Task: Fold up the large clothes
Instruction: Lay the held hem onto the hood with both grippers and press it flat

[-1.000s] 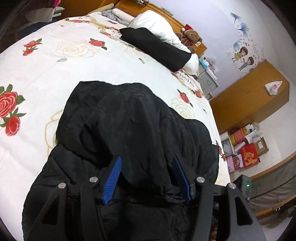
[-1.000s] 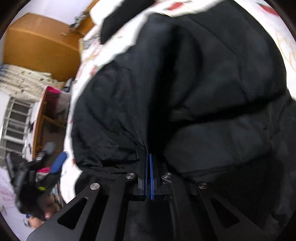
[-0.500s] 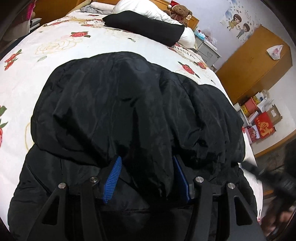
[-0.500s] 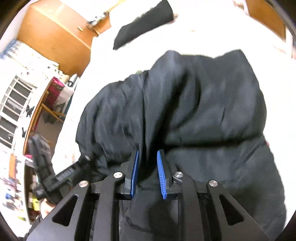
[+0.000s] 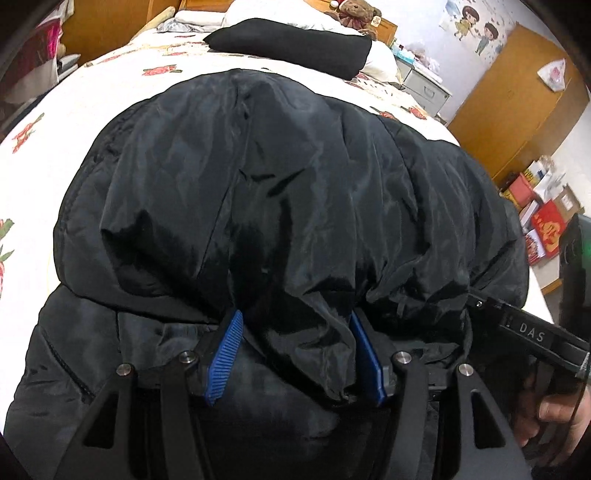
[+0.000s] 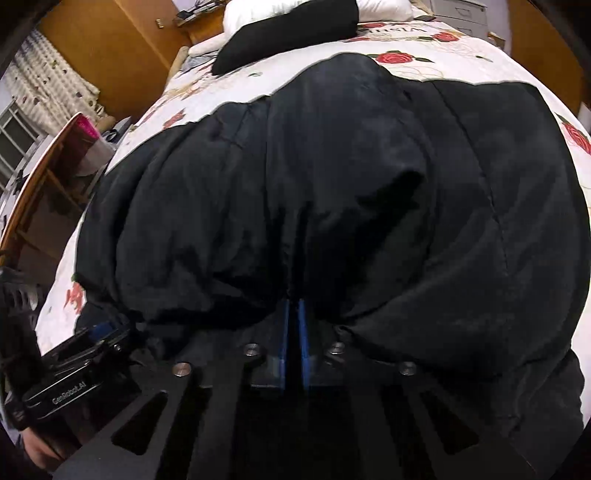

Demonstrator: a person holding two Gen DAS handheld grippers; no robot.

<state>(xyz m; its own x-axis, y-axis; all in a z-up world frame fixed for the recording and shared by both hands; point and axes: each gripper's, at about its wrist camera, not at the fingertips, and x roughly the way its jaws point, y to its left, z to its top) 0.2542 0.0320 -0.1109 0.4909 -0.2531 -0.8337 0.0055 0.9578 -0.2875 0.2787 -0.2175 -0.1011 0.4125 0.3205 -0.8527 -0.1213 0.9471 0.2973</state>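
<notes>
A bedroom: a bed [image 5: 92,122] under a white cover printed with red roses fills both views, with wooden wardrobes [image 5: 517,81] along the walls, a teddy bear [image 5: 354,11] at the headboard, and a black cushion [image 5: 291,46] lying across a white pillow [image 6: 258,11]. On the bed, in the foreground, lies a black padded coat [image 5: 295,192], its upper layer doubled over the lower part so a folded edge runs across near the fingers. The left hand-held gripper [image 5: 297,354] has its blue pads [image 5: 225,354] apart; its jaws have just been opening a little, with a bunched fold of the coat between them, against the right pad and clear of the left one. The right hand-held gripper [image 6: 293,339] is clenched, its blue pads almost together, having just opened briefly and closed again, pinching a thin fold of the coat's edge. Each view shows the other gripper beside it at the frame edge, with a hand [image 5: 554,417] on its grip.
</notes>
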